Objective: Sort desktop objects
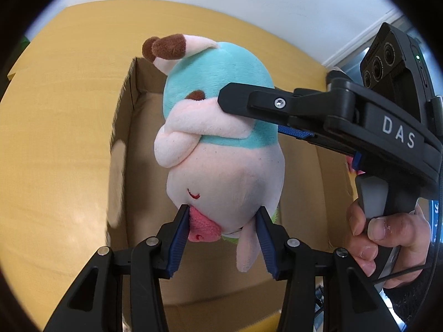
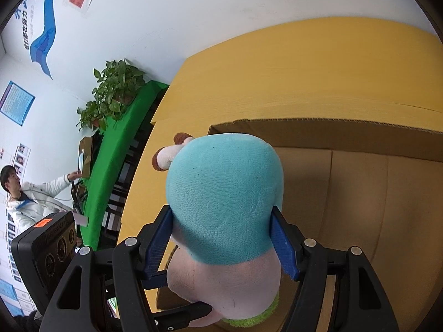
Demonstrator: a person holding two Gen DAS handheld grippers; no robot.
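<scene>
A pink and turquoise plush toy [image 1: 218, 138] with brown-tipped feet hangs head down above an open cardboard box [image 1: 133, 144]. My left gripper [image 1: 223, 215] is shut on the plush toy's head, its blue pads [image 1: 177, 238] pressed against both sides. My right gripper [image 2: 223, 238] is shut on the toy's turquoise body [image 2: 224, 191]; it shows from the side in the left wrist view [image 1: 235, 96]. The box's inside [image 2: 360, 193] lies below the toy.
The box stands on a yellow wooden table [image 1: 55, 138]. A white wall lies behind the table. Off the table's left, in the right wrist view, are a green-covered table [image 2: 116, 152], potted plants [image 2: 116, 91] and a seated person [image 2: 25, 196].
</scene>
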